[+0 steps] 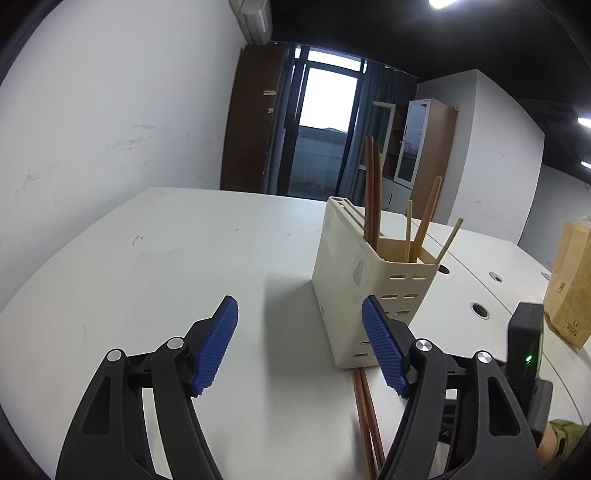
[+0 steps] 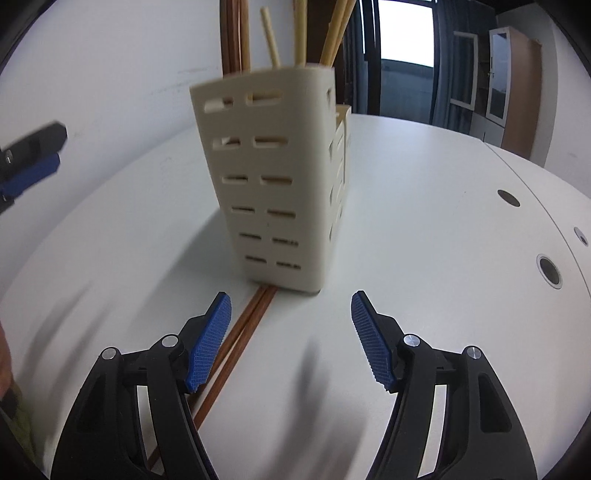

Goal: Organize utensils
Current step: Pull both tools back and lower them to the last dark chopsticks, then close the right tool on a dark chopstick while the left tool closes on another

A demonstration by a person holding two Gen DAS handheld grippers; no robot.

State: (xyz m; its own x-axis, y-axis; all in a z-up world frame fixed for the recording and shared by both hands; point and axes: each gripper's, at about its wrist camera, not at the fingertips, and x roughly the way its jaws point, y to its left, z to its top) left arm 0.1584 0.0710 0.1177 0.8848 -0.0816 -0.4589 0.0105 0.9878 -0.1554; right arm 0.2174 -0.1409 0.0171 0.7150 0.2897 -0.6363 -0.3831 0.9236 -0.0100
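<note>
Table point(image 1: 155, 258) white, scuffed wall point(image 1: 92, 129), dark ceiling point(image 1: 406, 33).

1. Even, moderately bright light is supplied by ceiling strip lights point(image 1: 441, 3); the window point(image 1: 325, 99) is blown out to white.
2. A soft shadow is cast leftward on the table point(image 1: 147, 258) by the utensil holder point(image 1: 354, 280).
3. Motion blur is seen in the right wrist view.
4. Straight lines are bowed, and corners vignetted black, by fisheye distortion.

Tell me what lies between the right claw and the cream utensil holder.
Only bare white table, seen in the right wrist view between the right claw and holder; the brown chopsticks lie just left.
</note>
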